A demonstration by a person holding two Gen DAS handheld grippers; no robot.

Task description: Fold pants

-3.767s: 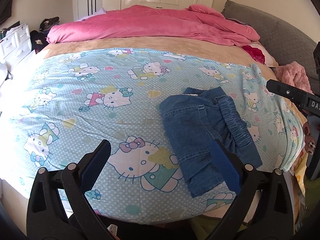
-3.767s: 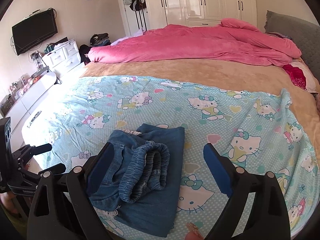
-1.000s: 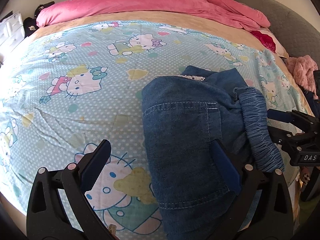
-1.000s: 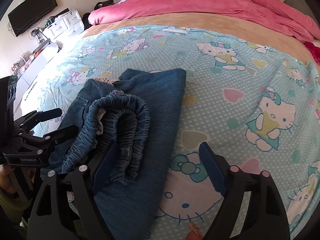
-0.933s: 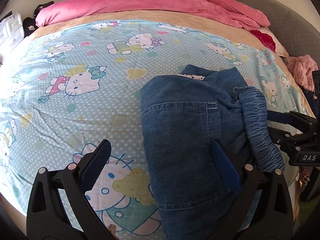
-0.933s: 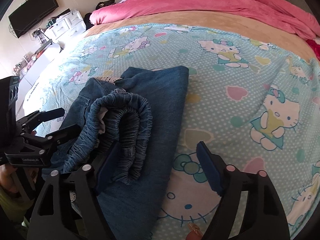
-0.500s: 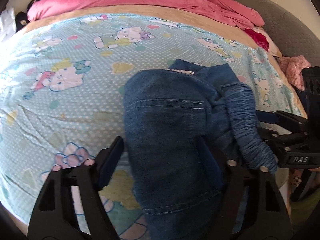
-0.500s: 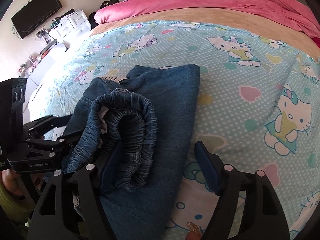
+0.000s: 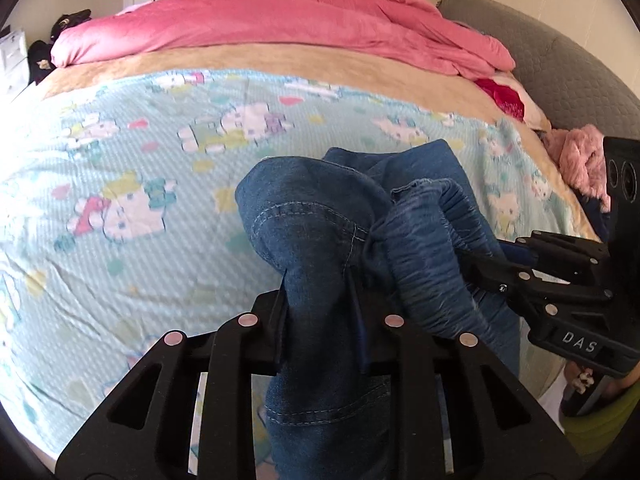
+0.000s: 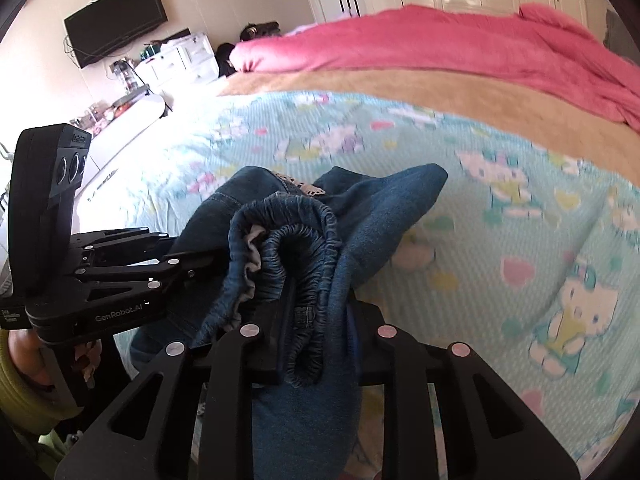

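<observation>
The folded blue denim pants [image 9: 320,232] are bunched up and lifted off the light blue cartoon-cat sheet [image 9: 140,200]. My left gripper [image 9: 318,300] is shut on the pocket side of the pants. My right gripper [image 10: 316,312] is shut on the elastic waistband side [image 10: 296,240]. The right gripper also shows in the left wrist view [image 9: 480,268], and the left gripper in the right wrist view [image 10: 200,258]. The pants' lower part hangs down behind the fingers, hidden.
A pink duvet [image 9: 280,28] lies across the far part of the bed. A grey headboard [image 9: 580,72] and pink fuzzy cloth [image 9: 580,160] are at the right. A TV [image 10: 116,24] and white drawers [image 10: 180,60] stand past the bed's left side.
Both grippers closed on the pants and raised them off the sheet. The flat folded pile is now bunched between the two grippers.
</observation>
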